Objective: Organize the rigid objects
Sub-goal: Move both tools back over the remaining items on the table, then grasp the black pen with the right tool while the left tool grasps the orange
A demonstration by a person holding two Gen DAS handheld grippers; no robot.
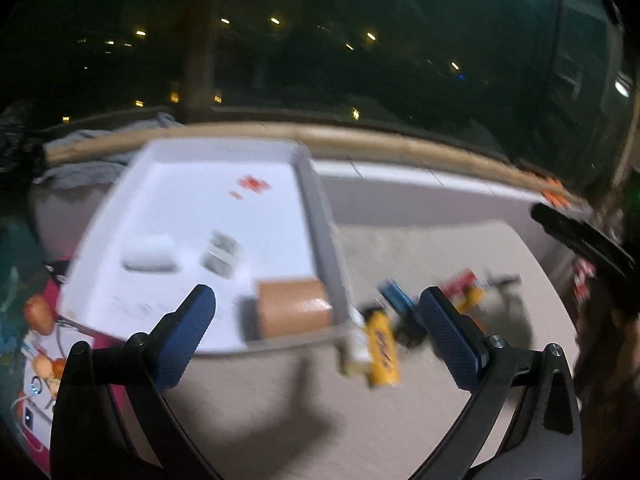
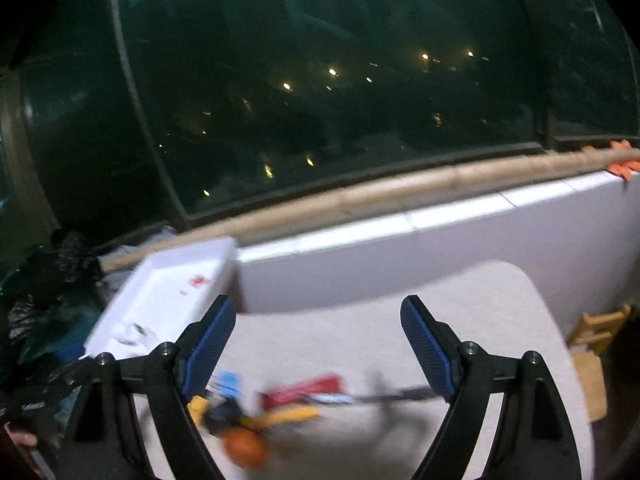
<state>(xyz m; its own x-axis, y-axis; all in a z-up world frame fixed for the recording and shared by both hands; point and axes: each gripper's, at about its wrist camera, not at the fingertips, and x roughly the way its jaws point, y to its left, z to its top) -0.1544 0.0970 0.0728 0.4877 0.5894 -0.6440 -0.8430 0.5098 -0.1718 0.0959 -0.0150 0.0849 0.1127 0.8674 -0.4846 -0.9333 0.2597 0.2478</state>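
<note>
Left tongs [image 1: 316, 300] spread wide, nothing between pads, hanging over near edge of white tray [image 1: 320, 208] on desk [image 1: 400, 240]. In tray: white case [image 1: 150, 256], small grey block [image 1: 222, 254], brown box [image 1: 294, 308]; red mark [image 1: 252, 184] printed on tray floor, blurred, unreadable. Just right of tray: yellow battery [image 1: 384, 344] with dark lettering, perhaps brand name, too smeared to read. Right tongs [image 2: 318, 316] also spread, empty, above loose pile: red pack [image 2: 304, 390], blue item [image 2: 230, 382], orange ball [image 2: 246, 446]
</note>
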